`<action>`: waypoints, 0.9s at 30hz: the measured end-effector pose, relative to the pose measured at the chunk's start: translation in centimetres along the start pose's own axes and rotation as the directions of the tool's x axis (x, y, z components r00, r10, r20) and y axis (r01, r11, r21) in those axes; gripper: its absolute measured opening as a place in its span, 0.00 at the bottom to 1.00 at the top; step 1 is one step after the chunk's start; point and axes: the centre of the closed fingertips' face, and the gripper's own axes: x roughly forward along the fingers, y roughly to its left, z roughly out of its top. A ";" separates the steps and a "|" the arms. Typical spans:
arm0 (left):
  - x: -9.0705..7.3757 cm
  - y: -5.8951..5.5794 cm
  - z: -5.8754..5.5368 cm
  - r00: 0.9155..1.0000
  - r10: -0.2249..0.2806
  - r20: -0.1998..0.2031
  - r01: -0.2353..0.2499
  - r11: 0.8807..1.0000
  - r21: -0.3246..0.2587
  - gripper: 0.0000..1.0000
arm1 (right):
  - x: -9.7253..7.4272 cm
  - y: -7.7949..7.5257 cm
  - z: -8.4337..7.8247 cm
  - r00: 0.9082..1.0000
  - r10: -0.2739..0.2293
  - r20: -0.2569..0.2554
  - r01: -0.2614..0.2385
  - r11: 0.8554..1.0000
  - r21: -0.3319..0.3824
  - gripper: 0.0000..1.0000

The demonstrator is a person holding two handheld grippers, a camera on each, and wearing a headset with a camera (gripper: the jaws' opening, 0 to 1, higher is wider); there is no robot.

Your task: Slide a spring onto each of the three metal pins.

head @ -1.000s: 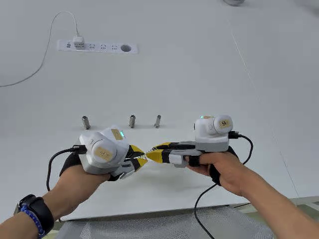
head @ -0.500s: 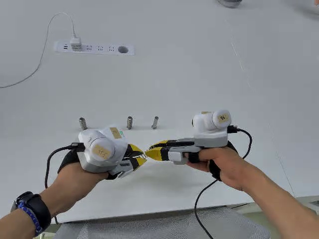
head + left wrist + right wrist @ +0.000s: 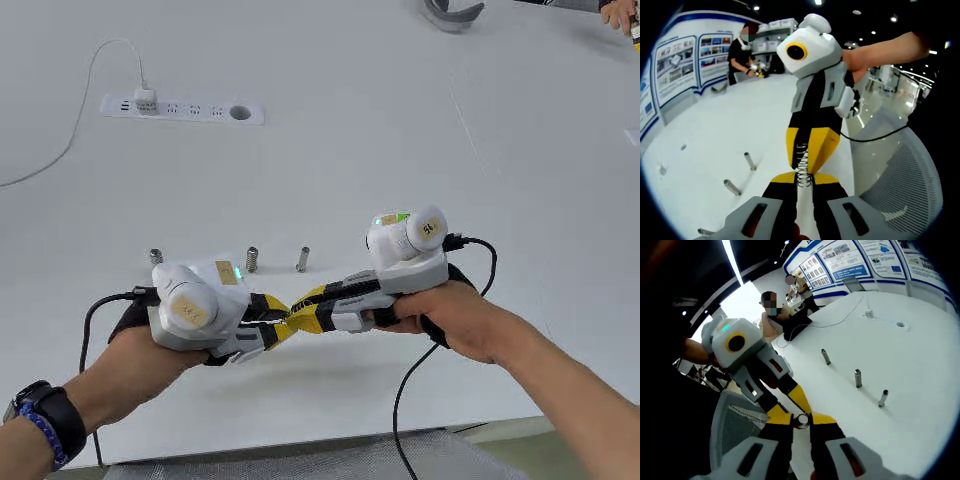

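Closer now: right claw (image 3: 801, 422), left claw's (image 3: 805, 182) spring (image 3: 801, 159).

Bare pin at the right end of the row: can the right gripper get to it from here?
Probably yes. The bare pin stands on open table beyond the right gripper, with nothing between them. But both grippers' jaws seem shut on the spring, so the left gripper must release first.

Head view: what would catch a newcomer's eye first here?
The left gripper and right gripper meet tip to tip over the near edge of the white table, both apparently pinching one small spring. Behind them stand three metal pins in a row; the rightmost pin looks bare, the others carry springs.
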 end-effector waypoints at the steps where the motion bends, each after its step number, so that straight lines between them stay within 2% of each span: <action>1: 0.0 0.0 0.1 1.000 -0.004 0.004 0.004 1.000 0.004 0.10 | -0.1 0.1 0.0 1.000 0.004 -0.016 -0.004 1.000 -0.017 0.14; 6: 0.1 -0.4 0.8 0.999 -0.030 0.019 0.029 0.999 0.023 0.10 | -0.7 0.5 -0.1 0.994 0.021 -0.109 -0.035 0.991 -0.131 0.14; 13: 0.2 -0.9 1.3 0.998 -0.055 0.026 0.054 0.998 0.043 0.10 | -1.2 0.9 -0.4 0.982 0.034 -0.185 -0.077 0.970 -0.231 0.13; 17: 0.3 -1.1 1.5 0.997 -0.065 0.032 0.063 0.997 0.043 0.10 | -1.3 1.2 -0.6 0.976 0.037 -0.215 -0.099 0.953 -0.287 0.13; 21: 0.3 -1.3 1.5 0.997 -0.075 0.036 0.074 0.996 0.042 0.10 | -1.4 1.2 -0.9 0.972 0.044 -0.233 -0.114 0.947 -0.300 0.13; 23: 0.2 -1.3 1.5 0.996 -0.079 0.037 0.077 0.996 0.040 0.10 | -1.4 1.1 -1.2 0.969 0.035 -0.244 -0.117 0.937 -0.330 0.13; 27: 0.1 -1.4 1.4 0.996 -0.086 0.036 0.085 0.996 0.041 0.10 | -1.3 1.3 -1.1 0.971 0.040 -0.237 -0.118 0.938 -0.326 0.12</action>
